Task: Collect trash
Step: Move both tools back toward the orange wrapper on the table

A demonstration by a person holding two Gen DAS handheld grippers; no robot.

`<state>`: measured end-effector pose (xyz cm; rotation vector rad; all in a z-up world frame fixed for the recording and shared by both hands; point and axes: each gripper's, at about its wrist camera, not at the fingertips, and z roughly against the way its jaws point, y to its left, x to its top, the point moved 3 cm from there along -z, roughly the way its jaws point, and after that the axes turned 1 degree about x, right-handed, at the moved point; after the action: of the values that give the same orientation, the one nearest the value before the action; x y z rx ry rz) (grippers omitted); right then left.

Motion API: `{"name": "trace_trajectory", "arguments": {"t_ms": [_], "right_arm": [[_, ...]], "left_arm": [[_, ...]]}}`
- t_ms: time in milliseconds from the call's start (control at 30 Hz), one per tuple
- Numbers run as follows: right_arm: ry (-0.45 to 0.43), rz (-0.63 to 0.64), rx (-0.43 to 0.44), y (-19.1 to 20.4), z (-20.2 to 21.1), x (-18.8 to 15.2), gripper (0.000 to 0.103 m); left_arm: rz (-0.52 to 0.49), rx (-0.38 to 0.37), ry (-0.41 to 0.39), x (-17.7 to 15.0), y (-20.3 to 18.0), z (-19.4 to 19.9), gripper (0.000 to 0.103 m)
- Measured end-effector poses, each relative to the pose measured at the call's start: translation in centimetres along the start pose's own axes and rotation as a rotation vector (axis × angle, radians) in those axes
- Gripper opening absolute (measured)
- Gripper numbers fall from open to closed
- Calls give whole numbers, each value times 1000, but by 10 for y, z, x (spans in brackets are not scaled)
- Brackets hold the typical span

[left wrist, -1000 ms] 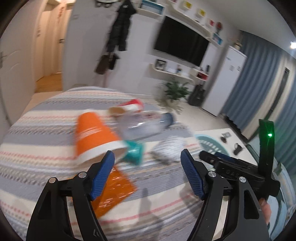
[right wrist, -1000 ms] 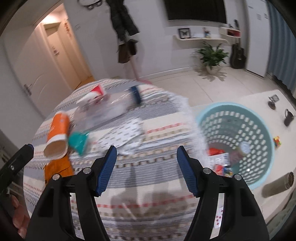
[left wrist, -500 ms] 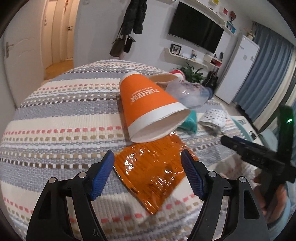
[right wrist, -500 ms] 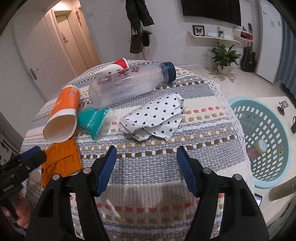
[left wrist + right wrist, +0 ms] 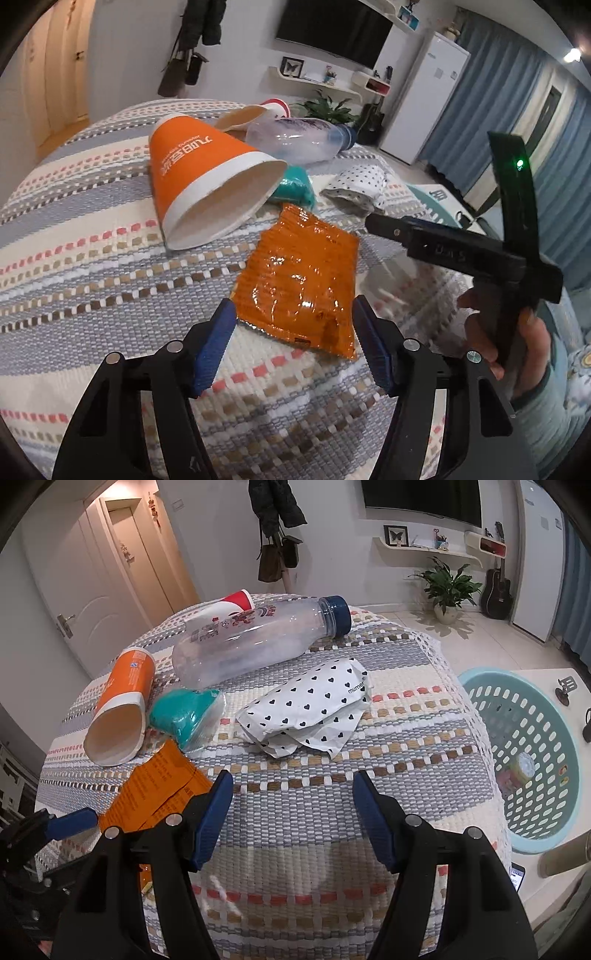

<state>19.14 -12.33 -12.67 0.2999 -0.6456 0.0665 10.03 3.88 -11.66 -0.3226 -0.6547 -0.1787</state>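
Crinkled wrapper framed by parted jaws on a woven cloth

The left gripper point(image 5: 293, 321), jaws just narrowing but not gripping, brackets the glossy orange wrapper point(image 5: 301, 280) near the striped tablecloth's point(image 5: 92, 280) edge; the right gripper point(image 5: 291, 794) gapes empty. The conical orange paper cup point(image 5: 207, 177) lies toppled just beside the wrapper.

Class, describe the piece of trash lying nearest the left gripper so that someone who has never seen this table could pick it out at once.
Start at the striped woven tablecloth and find the big orange paper cup lying on its side. Just in front of its open mouth lies the orange wrapper, its near edge between the open fingers of the left gripper. It is the only flat, shiny, crinkled thing there.
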Motion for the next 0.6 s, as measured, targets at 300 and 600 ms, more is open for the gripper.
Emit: {"name": "trace_trajectory", "arguments": {"t_ms": [300,600], "right_arm": [[-9,-82,30,-17,4,0,64],[-32,-90,25,-28,15,8,68]], "left_arm": [[-43,93,20,20,-14,-27,77],[-163,216,36,21,-34,-45,76]]}}
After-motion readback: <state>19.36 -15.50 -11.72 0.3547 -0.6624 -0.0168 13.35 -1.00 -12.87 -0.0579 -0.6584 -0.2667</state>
